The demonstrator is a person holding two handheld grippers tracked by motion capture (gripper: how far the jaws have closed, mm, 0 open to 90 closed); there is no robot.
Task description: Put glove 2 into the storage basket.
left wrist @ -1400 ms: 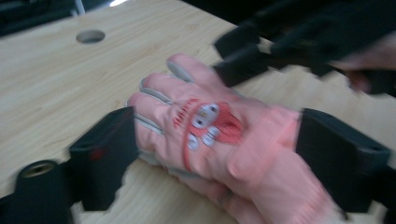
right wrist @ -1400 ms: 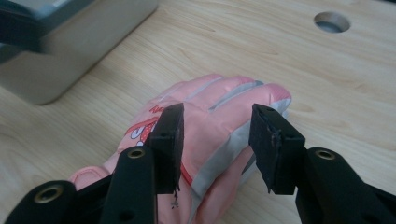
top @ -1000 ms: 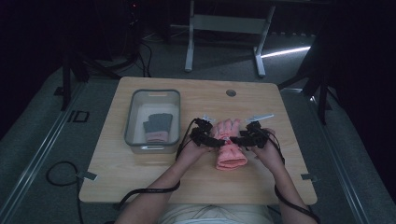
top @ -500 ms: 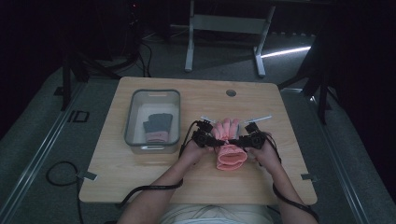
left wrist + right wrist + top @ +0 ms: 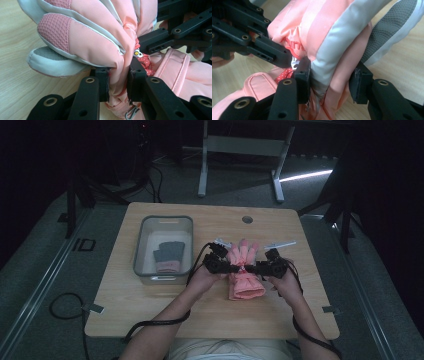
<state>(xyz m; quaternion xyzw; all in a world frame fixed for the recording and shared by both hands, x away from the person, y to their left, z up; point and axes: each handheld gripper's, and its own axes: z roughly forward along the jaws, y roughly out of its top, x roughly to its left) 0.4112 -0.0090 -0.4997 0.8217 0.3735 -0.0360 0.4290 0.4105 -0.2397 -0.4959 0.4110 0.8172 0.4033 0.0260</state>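
- Left tongs point(image 5: 231, 268): held in the person's left hand point(image 5: 204, 277), jaws pointing inward toward the right tongs; in the left gripper view point(image 5: 117, 83) the jaws are closed tight on pink fabric.
- Right tongs point(image 5: 252, 268): held in the right hand point(image 5: 285, 281), jaws pointing inward, pinching fabric in the right gripper view point(image 5: 329, 82).
- Both forearms enter from the bottom edge and converge; the tong tips nearly meet.

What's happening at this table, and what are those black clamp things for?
A person at a wooden table holds a handheld gripper in each hand. The left gripper and the right gripper are both pinched on a pair of pink ski gloves at their middle, from opposite sides. The gloves lie on the table with their fingers pointing away from the person. To the left stands a grey plastic bin with a dark grey glove inside.
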